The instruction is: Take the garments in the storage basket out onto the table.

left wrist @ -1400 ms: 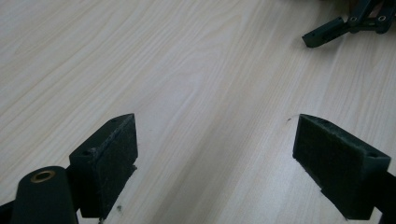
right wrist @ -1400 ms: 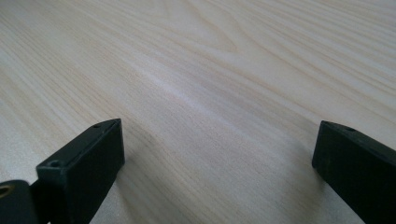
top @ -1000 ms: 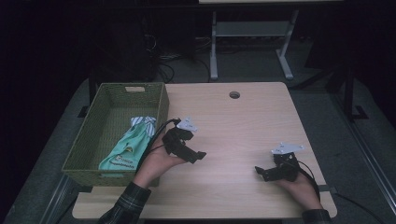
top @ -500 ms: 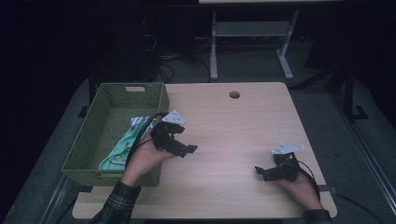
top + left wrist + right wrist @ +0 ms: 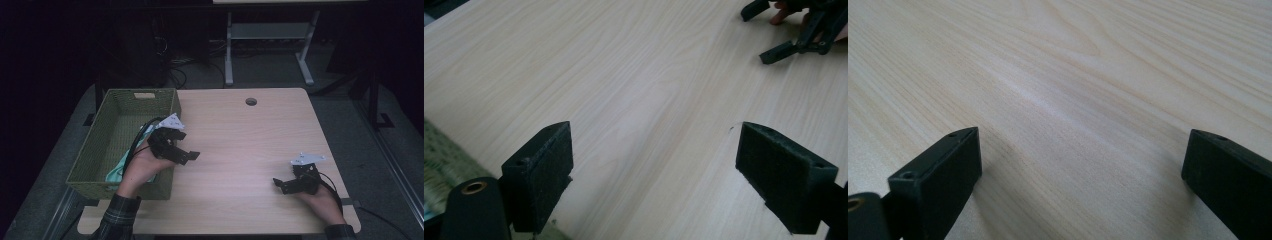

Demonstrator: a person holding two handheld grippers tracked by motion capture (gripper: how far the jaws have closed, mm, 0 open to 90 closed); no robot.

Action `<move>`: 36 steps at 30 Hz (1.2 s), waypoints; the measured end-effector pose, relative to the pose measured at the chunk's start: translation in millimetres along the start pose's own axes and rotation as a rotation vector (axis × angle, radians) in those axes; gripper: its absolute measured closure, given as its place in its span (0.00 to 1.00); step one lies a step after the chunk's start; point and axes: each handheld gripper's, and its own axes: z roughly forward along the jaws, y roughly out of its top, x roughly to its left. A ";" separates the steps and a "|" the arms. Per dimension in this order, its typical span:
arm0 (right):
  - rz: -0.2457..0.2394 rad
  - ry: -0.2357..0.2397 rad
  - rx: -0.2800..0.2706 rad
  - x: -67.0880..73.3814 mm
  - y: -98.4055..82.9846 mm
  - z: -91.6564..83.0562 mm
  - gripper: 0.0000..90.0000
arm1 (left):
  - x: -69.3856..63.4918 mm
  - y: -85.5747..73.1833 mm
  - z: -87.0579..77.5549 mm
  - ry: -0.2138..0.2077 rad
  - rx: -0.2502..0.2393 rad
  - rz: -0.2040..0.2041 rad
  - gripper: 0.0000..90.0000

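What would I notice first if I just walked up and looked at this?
Probably the green woven basket at the table's left edge, with a pale teal cloth lying inside it. Next, the two black tongs: the left tongs held open above the basket's right rim, and the right tongs open near the table's front right corner, nothing in either.

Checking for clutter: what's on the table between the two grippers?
Nothing: the high view shows bare wood tabletop between the left gripper and the right gripper.

Light wooden table (image 5: 240, 145) bearing green woven basket (image 5: 112, 142)
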 end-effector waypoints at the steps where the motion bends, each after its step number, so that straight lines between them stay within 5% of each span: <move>1: 0.000 0.000 0.000 0.0 0.0 0.0 0.03 | 0.0 0.0 0.0 0.000 0.000 0.000 0.16; 36: 0.001 0.000 0.000 0.0 0.0 0.0 0.03 | 34.3 -30.4 -47.0 0.113 0.001 -0.085 0.21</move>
